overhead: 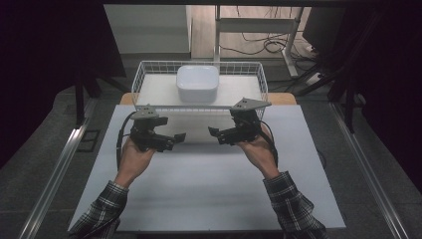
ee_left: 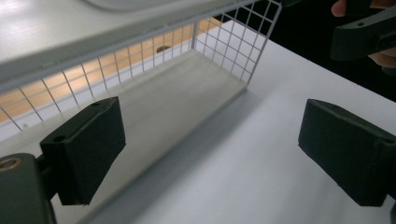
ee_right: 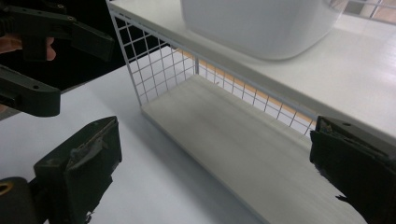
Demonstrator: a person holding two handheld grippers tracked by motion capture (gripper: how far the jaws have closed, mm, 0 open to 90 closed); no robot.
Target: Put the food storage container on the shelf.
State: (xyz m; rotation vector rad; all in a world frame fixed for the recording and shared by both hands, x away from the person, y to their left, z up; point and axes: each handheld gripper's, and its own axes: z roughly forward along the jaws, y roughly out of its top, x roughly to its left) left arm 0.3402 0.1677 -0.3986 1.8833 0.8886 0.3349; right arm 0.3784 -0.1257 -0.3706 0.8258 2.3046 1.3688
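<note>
Two grippers, one wire rack and one bowl are on view. The left gripper (overhead: 171,141) and the right gripper (overhead: 223,135) are each held in a hand over the white table (overhead: 209,189), near its far edge, and point at each other with a bare strip of table between them. Both have their jaws spread apart with nothing between them; each gripper's own view shows two blocky black pads with a wide gap. The right gripper's pads (ee_right: 79,158) look scuffed and rough at the edges, while the left gripper's pads (ee_left: 88,140) are smoother.

The wire rack (overhead: 144,82) stands at the far edge of the table, in the middle. It is a white mesh of thin square grid, with a flat pale shelf on top and a light wood-grain board at the bottom. The bowl (overhead: 197,82) sits on the top shelf, at the middle of it; it is white, glossy and square with rounded corners.

In the right gripper view the bowl (ee_right: 261,28) is cut off at the top. Two plaid sleeves (overhead: 102,214) run off the near edge. The surroundings of the table are too dark to make out.
</note>
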